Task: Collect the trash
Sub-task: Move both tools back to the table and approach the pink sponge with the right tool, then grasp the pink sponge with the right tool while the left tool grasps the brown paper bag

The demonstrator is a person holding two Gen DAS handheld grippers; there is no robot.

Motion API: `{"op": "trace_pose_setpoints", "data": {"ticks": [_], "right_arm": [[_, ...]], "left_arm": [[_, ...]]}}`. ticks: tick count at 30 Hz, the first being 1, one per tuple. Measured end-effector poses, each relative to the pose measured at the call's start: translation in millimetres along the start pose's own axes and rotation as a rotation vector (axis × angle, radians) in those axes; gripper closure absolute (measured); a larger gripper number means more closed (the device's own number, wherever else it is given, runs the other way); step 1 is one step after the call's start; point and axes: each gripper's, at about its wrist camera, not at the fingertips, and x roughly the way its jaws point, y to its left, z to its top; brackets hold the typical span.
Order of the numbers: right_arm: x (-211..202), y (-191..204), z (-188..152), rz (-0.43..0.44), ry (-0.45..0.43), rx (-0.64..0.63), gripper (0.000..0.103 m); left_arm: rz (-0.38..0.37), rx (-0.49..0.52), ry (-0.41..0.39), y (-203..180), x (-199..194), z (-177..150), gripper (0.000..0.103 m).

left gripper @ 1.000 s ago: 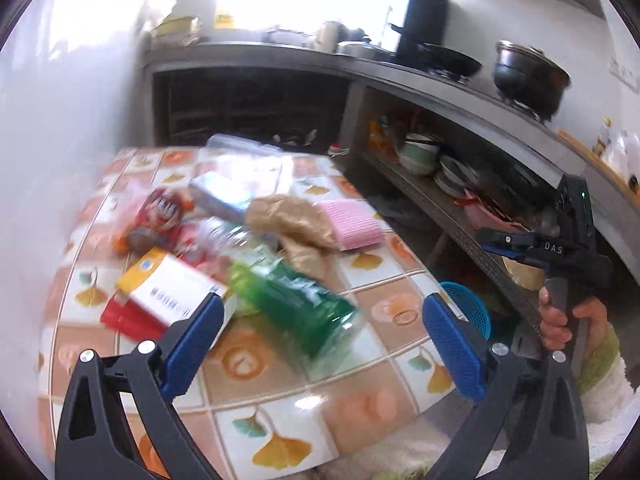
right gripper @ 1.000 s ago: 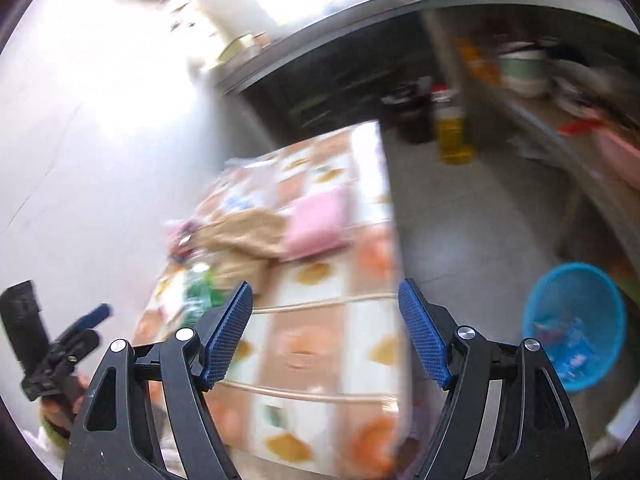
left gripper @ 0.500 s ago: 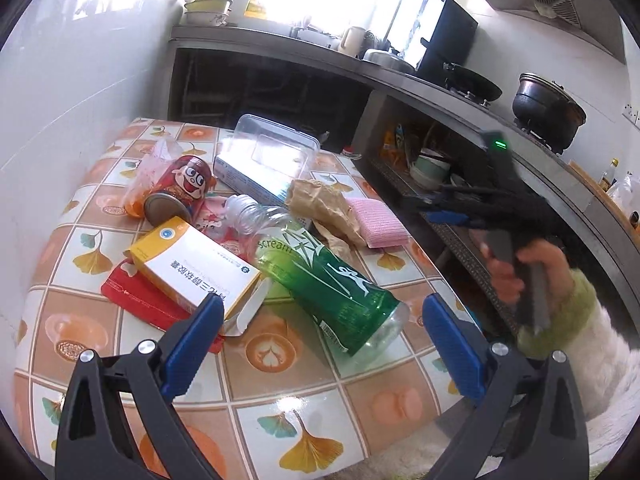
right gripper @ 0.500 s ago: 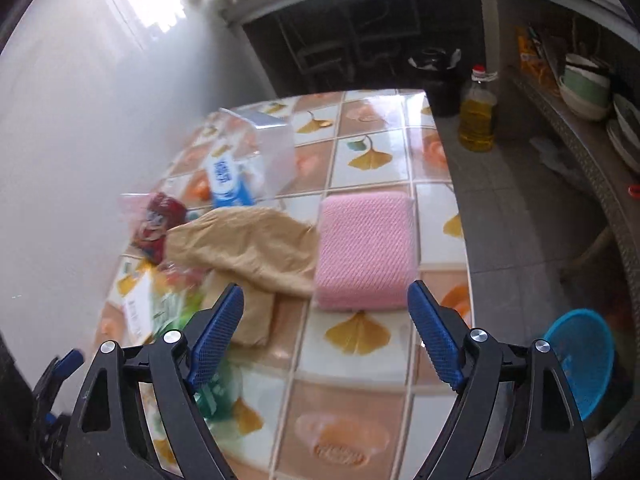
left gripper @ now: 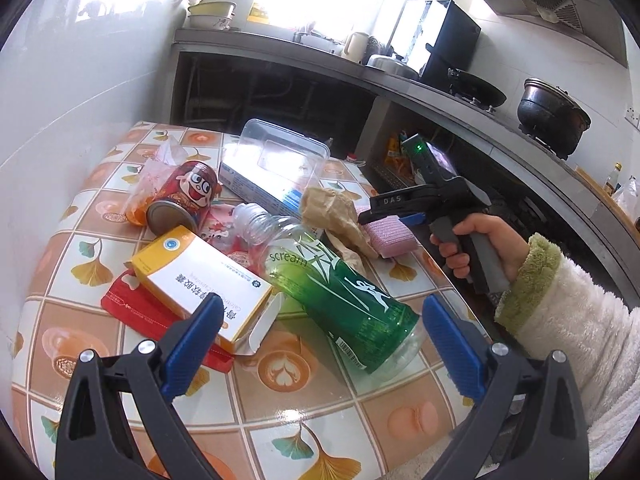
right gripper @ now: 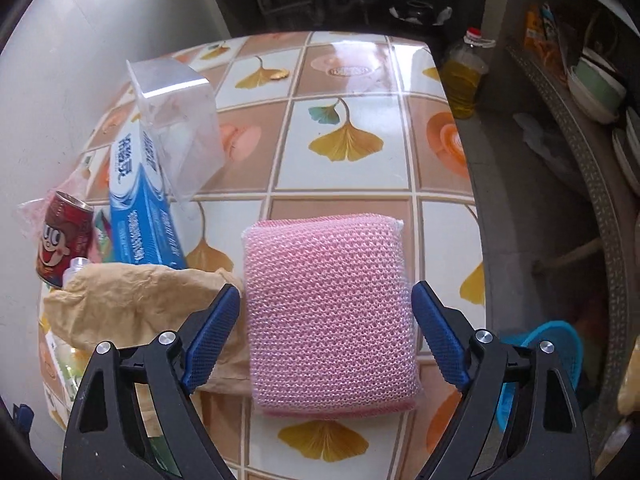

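Trash lies on a tiled table [left gripper: 280, 408]. My left gripper [left gripper: 320, 344] is open, its jaws either side of the base of a green plastic bottle [left gripper: 340, 292] lying on its side. A yellow-white carton [left gripper: 200, 284] sits on a red packet [left gripper: 136, 312]. A red can [left gripper: 180, 196] lies behind. My right gripper [right gripper: 326, 336] is open, its jaws straddling a pink mesh sponge [right gripper: 328, 312] without touching it. It also shows in the left wrist view [left gripper: 384, 220]. Crumpled brown paper [right gripper: 132, 304] lies left of the sponge.
A blue box [right gripper: 140, 208] and a clear plastic container [right gripper: 176, 124] lie at the back left. A blue basket [right gripper: 548, 352] stands on the floor right of the table. Shelves with bowls [right gripper: 592, 84] and an oil bottle [right gripper: 464, 76] are beyond.
My right gripper has moved forward and down over the table until its jaws straddle the pink sponge. My left gripper has steadied close above the green bottle.
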Motion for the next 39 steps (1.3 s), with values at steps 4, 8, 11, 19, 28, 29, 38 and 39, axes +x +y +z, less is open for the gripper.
{"op": "trace_pose_setpoints", "data": {"ticks": [4, 8, 11, 19, 28, 29, 38, 39], "right_arm": [[-3.7, -15.3, -7.3, 0.051, -0.016, 0.045, 0.023], [-10.0, -34.4, -15.8, 0.118, -0.034, 0.107, 0.026], [-14.3, -44.6, -22.0, 0.143, -0.050, 0.139, 0.027], [-29.3, -57.5, -54.5, 0.207, -0.083, 0.158, 0.028], [-39.3, -63.3, -89.9, 0.261, -0.101, 0.123, 0.028], [-39.3, -64.6, -90.9, 0.269, -0.102, 0.126, 0.028], [-36.4, -72.0, -92.7, 0.315, -0.113, 0.127, 0.027], [-36.0, -72.6, -92.5, 0.322, -0.114, 0.128, 0.027]], "left_arm": [[-0.010, 0.016, 0.009, -4.2, 2.8, 2.5, 0.006], [-0.018, 0.025, 0.003, -9.7, 4.1, 8.5, 0.006], [-0.029, 0.035, -0.007, -15.2, 6.4, 20.8, 0.006], [-0.054, 0.225, 0.063, -40.6, 47.0, 81.8, 0.006], [-0.035, 0.644, 0.374, -82.4, 157.7, 112.8, 0.006], [-0.029, 0.671, 0.402, -84.5, 167.4, 113.3, 0.006], [0.068, 1.044, 0.635, -106.8, 231.8, 71.0, 0.006], [0.075, 1.084, 0.652, -109.0, 233.3, 65.0, 0.006]]}}
